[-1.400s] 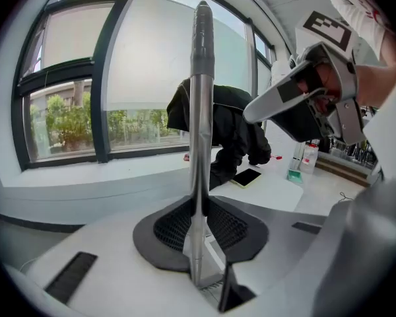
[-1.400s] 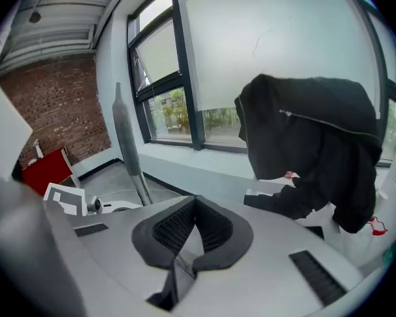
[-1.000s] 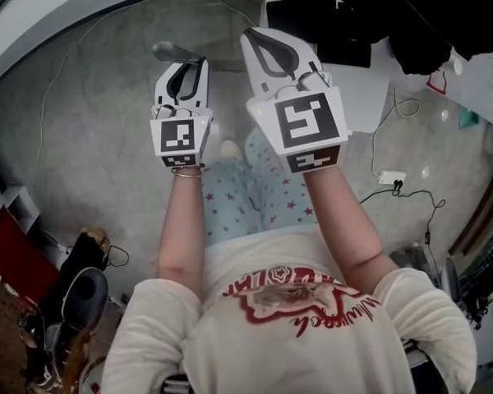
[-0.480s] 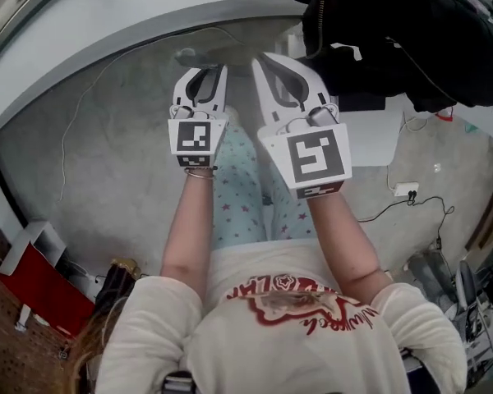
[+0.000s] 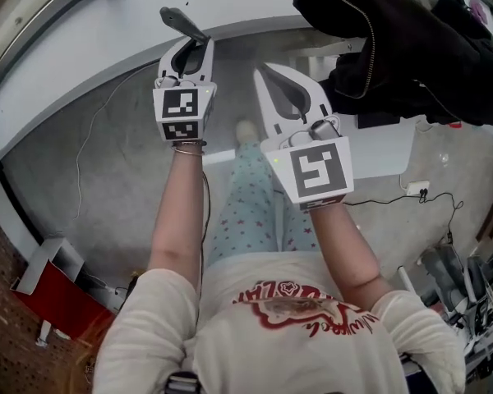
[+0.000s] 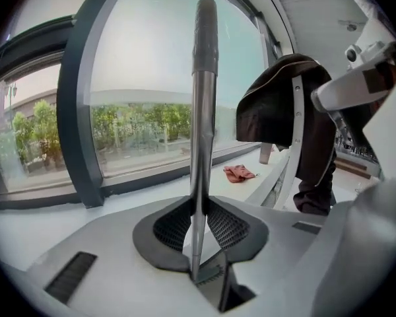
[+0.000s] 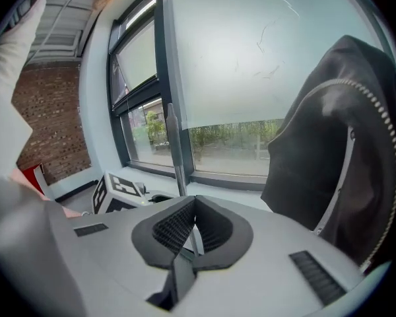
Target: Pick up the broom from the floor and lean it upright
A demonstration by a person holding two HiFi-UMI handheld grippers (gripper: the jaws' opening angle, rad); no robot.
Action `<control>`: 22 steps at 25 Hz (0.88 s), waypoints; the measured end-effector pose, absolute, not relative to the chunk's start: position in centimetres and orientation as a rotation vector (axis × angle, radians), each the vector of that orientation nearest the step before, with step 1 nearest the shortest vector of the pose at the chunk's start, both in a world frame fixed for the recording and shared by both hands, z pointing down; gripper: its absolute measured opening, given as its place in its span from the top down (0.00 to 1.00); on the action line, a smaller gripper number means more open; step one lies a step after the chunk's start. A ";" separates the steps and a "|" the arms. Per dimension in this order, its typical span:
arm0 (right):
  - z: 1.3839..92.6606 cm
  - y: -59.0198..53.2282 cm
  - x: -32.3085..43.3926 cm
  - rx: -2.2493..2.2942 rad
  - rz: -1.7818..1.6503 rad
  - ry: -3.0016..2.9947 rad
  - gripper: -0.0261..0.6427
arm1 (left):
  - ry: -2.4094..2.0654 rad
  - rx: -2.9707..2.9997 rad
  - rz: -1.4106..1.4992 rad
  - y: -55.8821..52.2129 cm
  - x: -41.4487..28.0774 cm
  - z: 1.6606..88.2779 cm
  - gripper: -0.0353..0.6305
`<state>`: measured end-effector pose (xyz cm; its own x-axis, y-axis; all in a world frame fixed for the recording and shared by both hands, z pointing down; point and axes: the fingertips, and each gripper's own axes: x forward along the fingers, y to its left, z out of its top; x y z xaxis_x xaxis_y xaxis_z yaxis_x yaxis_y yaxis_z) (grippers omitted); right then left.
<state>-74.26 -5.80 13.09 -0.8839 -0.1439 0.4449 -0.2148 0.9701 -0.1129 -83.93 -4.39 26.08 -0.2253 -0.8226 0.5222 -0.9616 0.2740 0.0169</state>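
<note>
Steadiness: your left gripper (image 5: 191, 49) clamps the silver, dark-capped broom handle (image 6: 199, 144); lean it toward twelve o'clock. Right gripper (image 7: 194, 203) seems shut, empty.

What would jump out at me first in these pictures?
The left gripper clamps a shiny metal broom handle with a grey grip, rising before the big window. Beside it the right gripper reaches out too, and a black jacket fills the head view's upper right.
</note>
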 end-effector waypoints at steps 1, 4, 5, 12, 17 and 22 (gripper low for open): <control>13.4 -5.7 -74.6 0.254 0.222 -2.668 0.92 | -2.120 1.605 0.446 -4.6 -85.1 26.3 0.82; 14.4 -5.5 -75.3 0.240 0.220 -2.641 0.92 | -2.130 1.593 0.454 -5.7 -88.2 26.6 0.82; 14.7 -5.4 -75.4 0.232 0.209 -2.629 0.92 | -2.130 1.590 0.451 -6.0 -89.0 26.7 0.82; 14.2 -5.3 -76.8 0.203 0.204 -2.644 0.92 | -2.093 1.638 0.593 -6.3 -89.2 28.6 0.64; 13.9 -5.7 -76.9 0.213 0.202 -2.656 0.92 | -2.097 1.664 0.559 -5.9 -87.1 28.7 0.46; 13.3 -6.0 -76.8 0.226 0.200 -2.689 0.92 | -2.079 1.665 0.552 -5.4 -85.5 29.0 0.46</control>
<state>-76.83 -6.01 13.25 -0.8932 -0.1270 0.4314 -0.1895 0.9762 -0.1050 -85.52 -5.40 28.98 -0.1959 -0.8115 0.5505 -0.9777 0.2048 -0.0459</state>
